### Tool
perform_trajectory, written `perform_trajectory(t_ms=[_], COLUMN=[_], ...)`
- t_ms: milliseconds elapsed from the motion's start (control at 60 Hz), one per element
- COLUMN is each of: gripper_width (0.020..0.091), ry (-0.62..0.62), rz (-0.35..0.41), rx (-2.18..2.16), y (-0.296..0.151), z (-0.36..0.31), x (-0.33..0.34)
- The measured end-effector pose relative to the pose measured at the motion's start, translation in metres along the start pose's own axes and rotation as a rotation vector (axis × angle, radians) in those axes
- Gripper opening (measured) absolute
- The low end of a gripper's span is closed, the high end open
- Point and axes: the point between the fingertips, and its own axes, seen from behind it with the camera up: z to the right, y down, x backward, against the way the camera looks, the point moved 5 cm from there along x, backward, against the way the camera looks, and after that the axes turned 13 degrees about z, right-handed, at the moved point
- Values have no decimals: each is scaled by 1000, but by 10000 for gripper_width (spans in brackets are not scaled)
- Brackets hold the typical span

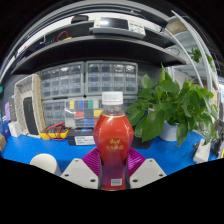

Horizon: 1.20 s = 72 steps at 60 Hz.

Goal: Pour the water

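- The gripper (113,176) has its two pale fingers closed against the sides of a clear plastic bottle with a white cap and red liquid (113,140), the magenta pads (93,160) pressed on its lower body, so the tongs are narrowed to the bottle's width and holding it
- The bottle is upright, cap on, label low between the fingers; whether its base rests on the blue table top (25,148) or is lifted I cannot tell, since the fingers hide it
- The low, upright grip looks chosen to keep the liquid level until tilting begins; pouring seems not yet begun
- A leafy green potted plant (172,105) stands just beyond to one side, perhaps the thing to be watered
- A white rounded object (43,162) lies on the other side, near the finger
- Grey drawer cabinets (85,78) line the back
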Motion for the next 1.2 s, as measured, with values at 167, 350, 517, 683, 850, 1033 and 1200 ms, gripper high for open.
perform_trajectory(t_ms=[167, 350, 517, 683, 850, 1033, 1200], gripper_width=[441, 679, 679, 678, 678, 675, 677], ry=[9, 10, 30, 52, 40, 12, 4], rz=[-14, -107, -143, -154, -99, -68, -37], rx=[-17, 13, -12, 29, -11, -7, 6], y=[0, 8, 4, -31, -80, -115, -135], z=[3, -2, -13, -21, -41, -61, -67], x=[-1, 25, 86, 150, 195, 225, 240])
